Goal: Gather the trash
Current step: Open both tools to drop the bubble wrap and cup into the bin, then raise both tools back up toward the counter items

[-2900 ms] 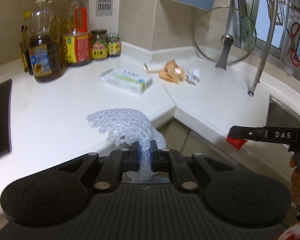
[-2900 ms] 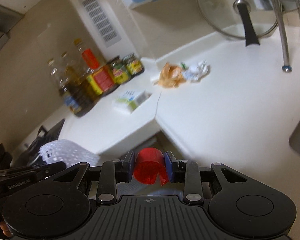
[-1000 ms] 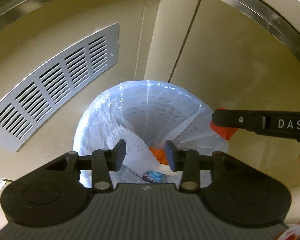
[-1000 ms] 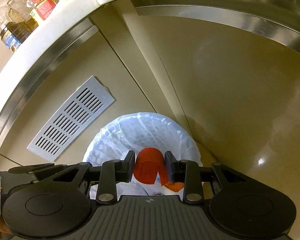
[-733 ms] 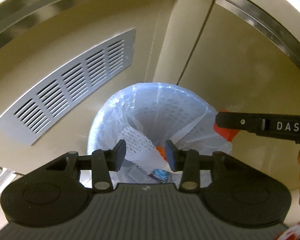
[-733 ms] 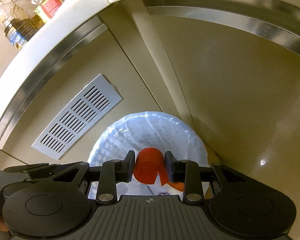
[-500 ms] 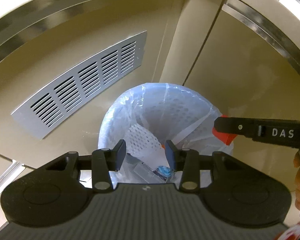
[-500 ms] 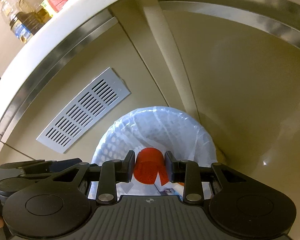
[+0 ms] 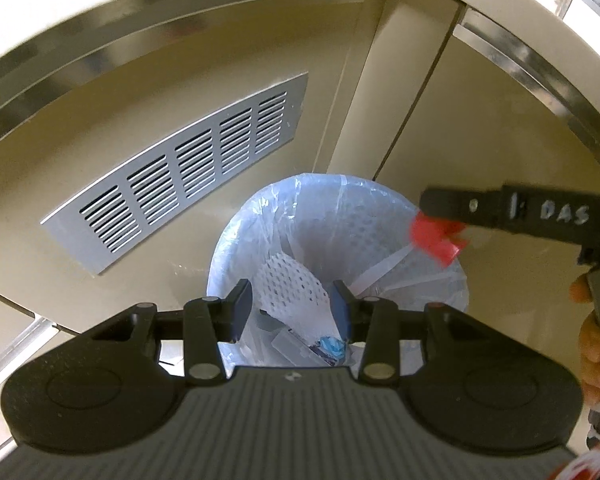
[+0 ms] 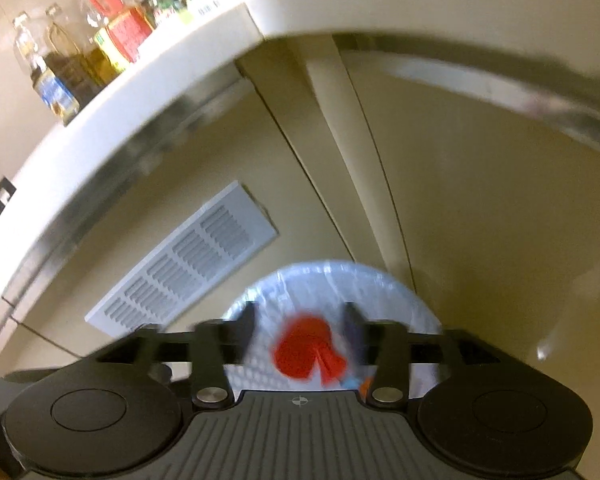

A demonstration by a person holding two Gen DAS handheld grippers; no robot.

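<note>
Both grippers hang over the trash bin [image 9: 340, 216], which stands on the floor against the cabinet corner, its mouth facing up. Left gripper [image 9: 293, 308] has its jaws spread wide and grips nothing; the white foam net [image 9: 292, 292] lies inside the bin. Right gripper [image 10: 302, 336] also stands parted, the blurred red scrap [image 10: 306, 346] between its fingers, touching neither, above the bin's right rim
</note>
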